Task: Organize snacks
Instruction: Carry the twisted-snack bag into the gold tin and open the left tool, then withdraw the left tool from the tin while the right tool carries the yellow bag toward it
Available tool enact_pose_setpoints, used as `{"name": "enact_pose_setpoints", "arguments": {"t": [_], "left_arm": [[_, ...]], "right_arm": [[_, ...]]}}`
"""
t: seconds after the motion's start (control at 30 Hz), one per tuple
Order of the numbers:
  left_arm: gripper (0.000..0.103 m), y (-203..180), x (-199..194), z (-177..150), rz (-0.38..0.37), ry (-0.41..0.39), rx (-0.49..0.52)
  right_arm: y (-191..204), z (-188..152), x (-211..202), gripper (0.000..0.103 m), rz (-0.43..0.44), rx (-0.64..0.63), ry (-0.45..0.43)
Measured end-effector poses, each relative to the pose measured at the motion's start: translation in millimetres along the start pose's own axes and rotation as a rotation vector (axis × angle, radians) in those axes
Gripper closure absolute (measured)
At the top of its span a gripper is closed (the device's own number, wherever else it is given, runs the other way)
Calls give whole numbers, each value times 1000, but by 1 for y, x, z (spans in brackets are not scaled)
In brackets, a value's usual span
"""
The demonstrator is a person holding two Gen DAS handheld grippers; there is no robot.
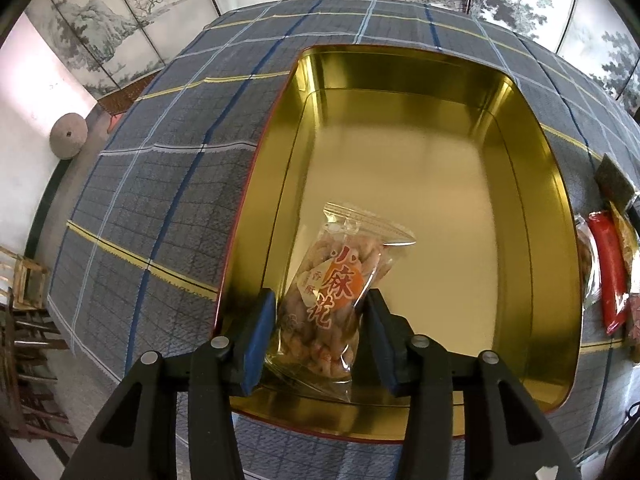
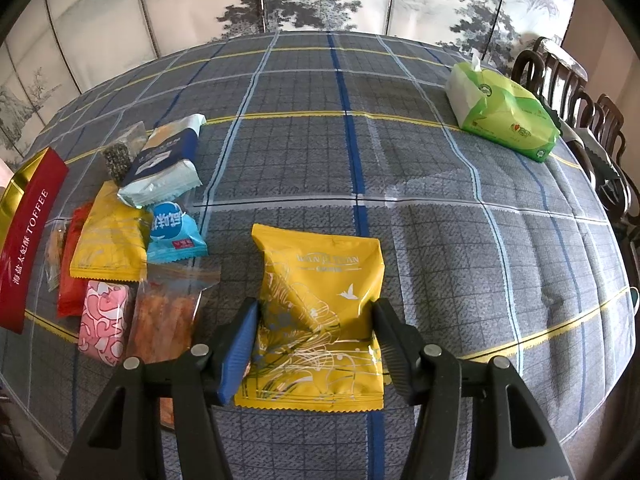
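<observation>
Snack bag (image 1: 324, 300), clear, with fried twists and red characters, lies in the lower left of the gold tin (image 1: 532, 184), between the left gripper (image 1: 322, 336) fingers (image 1: 260, 340). Fingers are partly apart; gaps show on both sides of the bag, pads not pressing it. Tin is otherwise bare inside and sits on the plaid-cloth desk (image 1: 160, 184). More packets (image 1: 608, 264) at right edge of frame.

Right wrist view: right gripper (image 2: 316, 340) straddles a yellow packet (image 2: 320, 312) lying flat on the desk at lower centre. Fingers (image 2: 236, 356) sit at the packet's two side edges, moderately wide; cannot tell if they squeeze it. Pile of snacks (image 2: 132, 240) at left of frame: red toffee box (image 2: 28, 240), second yellow packet, blue packets, pink heart packet (image 2: 104, 320). Green tissue pack (image 2: 504, 120) upper right, well apart.
</observation>
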State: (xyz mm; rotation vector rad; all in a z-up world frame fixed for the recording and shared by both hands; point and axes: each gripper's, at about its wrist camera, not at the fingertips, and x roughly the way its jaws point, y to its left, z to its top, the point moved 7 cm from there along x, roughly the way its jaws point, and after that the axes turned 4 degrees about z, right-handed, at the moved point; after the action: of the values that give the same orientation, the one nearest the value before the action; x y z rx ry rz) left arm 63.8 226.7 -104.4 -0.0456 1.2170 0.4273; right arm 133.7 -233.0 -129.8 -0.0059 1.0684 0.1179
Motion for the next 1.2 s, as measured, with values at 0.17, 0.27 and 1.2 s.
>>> {"name": "enact_pose_setpoints", "arguments": {"t": [0.17, 0.27, 1.2], "left_arm": [[53, -1, -2, 0, 2, -8, 9], [47, -2, -5, 1, -12, -15, 13], [27, 16, -57, 8, -58, -177, -36]], "right_arm": [[0, 0, 0, 44, 0, 11, 1], [0, 0, -1, 44, -1, 14, 0], [68, 41, -59, 45, 65, -83, -139]]}}
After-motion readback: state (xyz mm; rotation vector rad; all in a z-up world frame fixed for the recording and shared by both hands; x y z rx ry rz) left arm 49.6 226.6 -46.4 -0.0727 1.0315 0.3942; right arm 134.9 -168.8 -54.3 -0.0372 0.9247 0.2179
